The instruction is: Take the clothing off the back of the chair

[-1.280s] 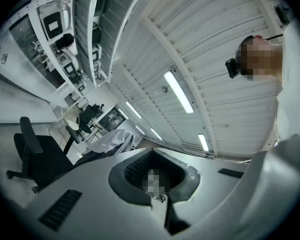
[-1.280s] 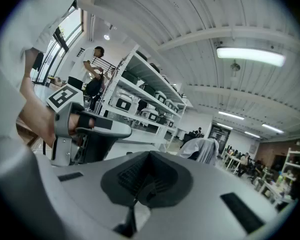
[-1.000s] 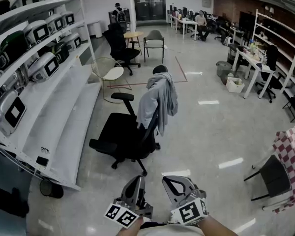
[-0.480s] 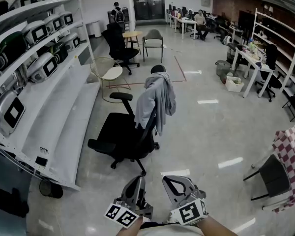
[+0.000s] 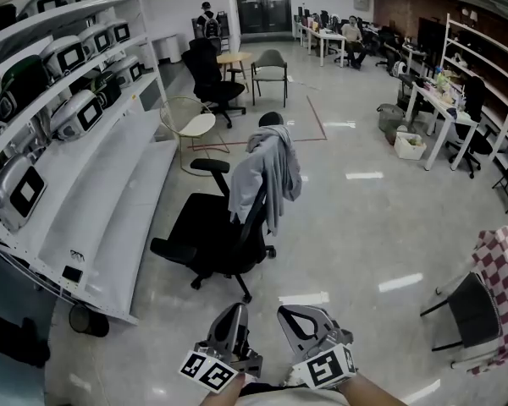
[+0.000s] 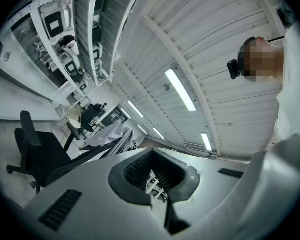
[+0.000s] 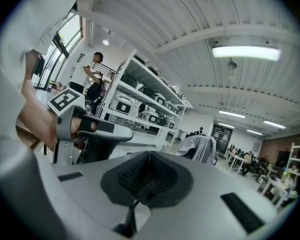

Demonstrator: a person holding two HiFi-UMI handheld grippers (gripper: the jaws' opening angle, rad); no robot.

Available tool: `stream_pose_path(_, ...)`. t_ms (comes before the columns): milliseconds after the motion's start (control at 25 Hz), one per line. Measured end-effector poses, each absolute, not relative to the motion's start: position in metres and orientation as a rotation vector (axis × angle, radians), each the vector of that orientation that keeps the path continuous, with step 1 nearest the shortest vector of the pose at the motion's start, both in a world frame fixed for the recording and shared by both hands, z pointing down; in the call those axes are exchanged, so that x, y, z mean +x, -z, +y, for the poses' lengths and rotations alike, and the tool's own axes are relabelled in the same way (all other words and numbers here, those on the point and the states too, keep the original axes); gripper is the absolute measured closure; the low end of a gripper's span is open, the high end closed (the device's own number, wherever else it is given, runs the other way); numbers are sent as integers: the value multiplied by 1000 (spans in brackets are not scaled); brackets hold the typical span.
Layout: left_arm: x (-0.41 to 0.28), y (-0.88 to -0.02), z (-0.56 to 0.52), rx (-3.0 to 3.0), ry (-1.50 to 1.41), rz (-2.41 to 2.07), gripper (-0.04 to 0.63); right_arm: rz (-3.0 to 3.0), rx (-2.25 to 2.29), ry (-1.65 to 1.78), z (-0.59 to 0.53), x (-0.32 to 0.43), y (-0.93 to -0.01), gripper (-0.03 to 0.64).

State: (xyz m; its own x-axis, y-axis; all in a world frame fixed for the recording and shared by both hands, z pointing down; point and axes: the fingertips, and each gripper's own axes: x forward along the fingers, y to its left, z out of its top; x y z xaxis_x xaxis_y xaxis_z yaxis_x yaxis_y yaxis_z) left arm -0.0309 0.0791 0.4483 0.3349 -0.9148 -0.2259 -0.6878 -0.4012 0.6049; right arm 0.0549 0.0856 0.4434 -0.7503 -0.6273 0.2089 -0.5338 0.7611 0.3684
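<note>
Both grippers, left gripper (image 5: 234,309) and right gripper (image 5: 295,313), sit low by the person's body, jaws closed on nothing, well apart from the black office chair (image 5: 212,239). The grey clothing (image 5: 267,172) drapes over its backrest, just below the headrest (image 5: 271,119). Likely trouble: a sideways tug could snag it there, and the wheeled chair might roll or swivel away

Bright, even light from ceiling strip lamps (image 7: 245,52) floods the hall, throwing white glare patches on the polished floor (image 5: 356,227) and only soft shadows. Every view bows heavily toward its edges; both gripper views fade to black, rounded corners. The head view is crisp.
</note>
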Motion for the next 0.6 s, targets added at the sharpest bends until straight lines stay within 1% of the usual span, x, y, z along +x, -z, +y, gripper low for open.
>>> stream_pose_path(320,-7,-462,81,2161,737,-1466,588,-2680,825,361,74,74,-459,600)
stream_pose_path(600,-11,-464,71,2145,729,-1512,588,-2703,769,351,64,69,-462,600)
